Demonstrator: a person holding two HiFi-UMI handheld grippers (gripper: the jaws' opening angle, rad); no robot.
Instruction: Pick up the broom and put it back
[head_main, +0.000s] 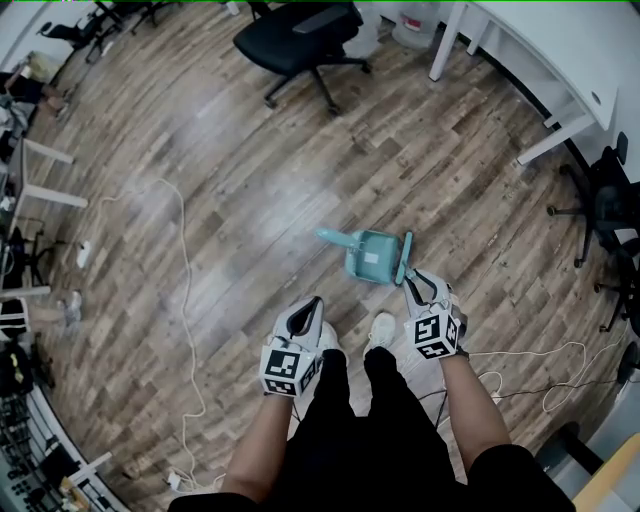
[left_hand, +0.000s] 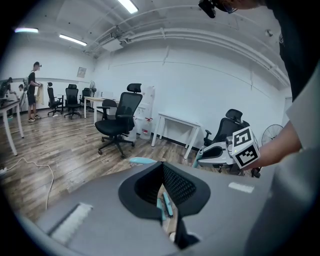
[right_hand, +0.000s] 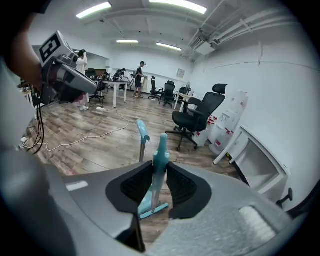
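A teal dustpan (head_main: 372, 258) stands on the wooden floor just ahead of my feet, its handle (head_main: 330, 237) sticking out to the left. The teal broom handle (head_main: 404, 258) runs along the pan's right side. My right gripper (head_main: 411, 281) is shut on that handle (right_hand: 158, 159); in the right gripper view the broom's head (right_hand: 152, 210) hangs below the jaws and the dustpan's upright handle (right_hand: 142, 134) stands just behind. My left gripper (head_main: 314, 306) hovers left of the pan, jaws together (left_hand: 163, 172) with nothing between them. The right gripper (left_hand: 222, 152) shows at the right of the left gripper view.
A black office chair (head_main: 300, 40) stands ahead, a white desk (head_main: 540, 50) at the far right, more chairs (head_main: 610, 200) along the right edge. A white cable (head_main: 185, 260) trails over the floor at left, another (head_main: 540, 370) by my right foot. People (right_hand: 141, 75) stand far off.
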